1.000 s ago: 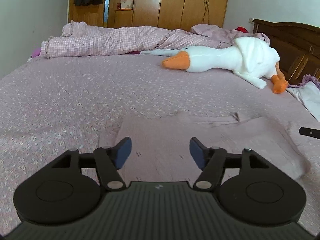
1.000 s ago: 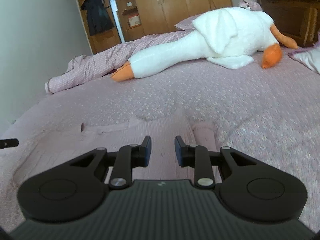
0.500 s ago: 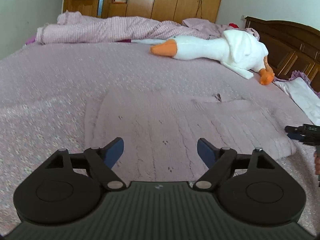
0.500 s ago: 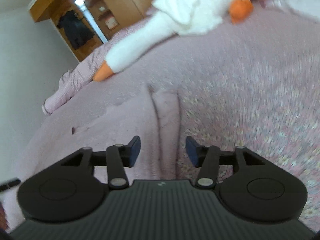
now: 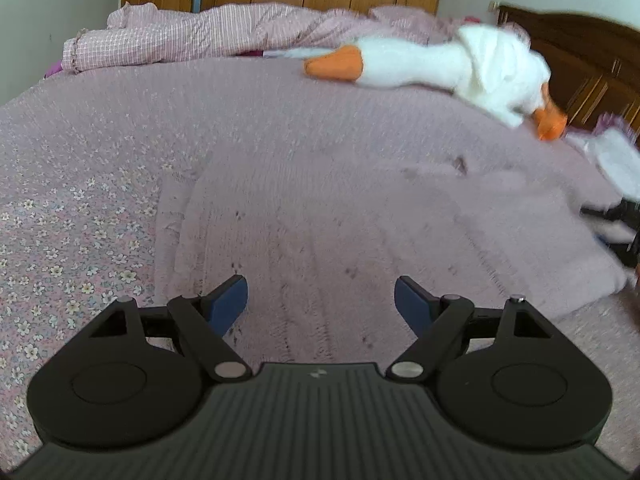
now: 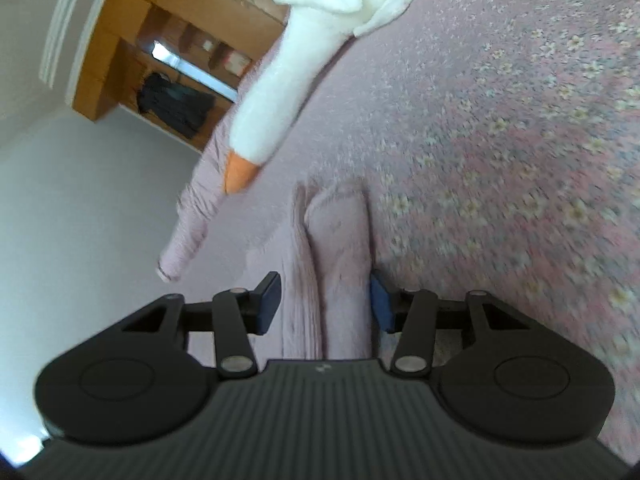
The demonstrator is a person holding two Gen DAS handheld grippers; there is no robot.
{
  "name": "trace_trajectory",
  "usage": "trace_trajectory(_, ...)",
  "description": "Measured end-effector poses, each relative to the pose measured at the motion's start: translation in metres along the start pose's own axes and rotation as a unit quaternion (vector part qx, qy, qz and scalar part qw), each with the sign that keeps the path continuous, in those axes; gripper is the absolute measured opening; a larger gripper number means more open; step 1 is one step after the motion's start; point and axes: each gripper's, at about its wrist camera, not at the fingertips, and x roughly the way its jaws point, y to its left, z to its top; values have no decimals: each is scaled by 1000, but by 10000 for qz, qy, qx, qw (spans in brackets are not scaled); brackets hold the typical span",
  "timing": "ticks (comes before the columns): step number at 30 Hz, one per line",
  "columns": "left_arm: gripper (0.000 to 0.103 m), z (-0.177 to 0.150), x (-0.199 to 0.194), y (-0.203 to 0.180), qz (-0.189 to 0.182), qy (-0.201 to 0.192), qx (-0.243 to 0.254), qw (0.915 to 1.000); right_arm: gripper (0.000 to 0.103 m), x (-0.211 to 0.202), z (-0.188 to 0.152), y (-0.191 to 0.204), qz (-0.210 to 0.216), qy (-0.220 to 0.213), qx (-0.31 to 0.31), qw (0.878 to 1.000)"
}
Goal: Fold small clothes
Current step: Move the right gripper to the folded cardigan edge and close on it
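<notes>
A pale pink knitted garment (image 5: 360, 220) lies flat on the flowered bedspread (image 5: 80, 200). My left gripper (image 5: 320, 304) hovers over its near part, open wide, with nothing between the fingers. In the left wrist view the right gripper (image 5: 612, 216) shows blurred at the garment's right edge. In the right wrist view the right gripper (image 6: 325, 306) is tilted and open. The garment's folded edge (image 6: 336, 240) runs between its blue pads without being clamped.
A white plush goose (image 5: 440, 64) with an orange beak lies across the far side of the bed, also seen as the goose (image 6: 296, 80) from the right. A rolled pink duvet (image 5: 200, 36), a wooden headboard (image 5: 580, 52) and a white cloth (image 5: 616, 160) border the bed.
My right gripper opened from nearly shut, rolled sideways and moved along the garment's right edge. My left gripper opened wider and now looks down on the garment from higher.
</notes>
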Motion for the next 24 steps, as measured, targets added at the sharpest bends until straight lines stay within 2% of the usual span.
trace_trajectory(6,86,-1,13,-2,149,78,202,9997,49,18,5,10,31,44,-282,9996)
trace_trajectory(9,86,0,13,1,152,-38,82,9998,49,22,10,8,143,77,-223,9996)
trace_trajectory(12,86,2,11,6,145,-168,-95,9997,42,26,13,6,131,65,-146,9998)
trace_trajectory(14,86,3,9,8,171,-271,-170,9993,34,30,15,5,96,67,-134,9998)
trace_trajectory(18,86,4,3,14,265,-554,-338,9975,28,31,17,3,70,77,-126,9999)
trace_trajectory(20,86,4,2,16,294,-585,-378,9971,19,30,15,2,25,62,-82,9999)
trace_trajectory(24,86,5,2,19,308,-515,-471,9971,16,25,13,9,-61,-47,-92,9999)
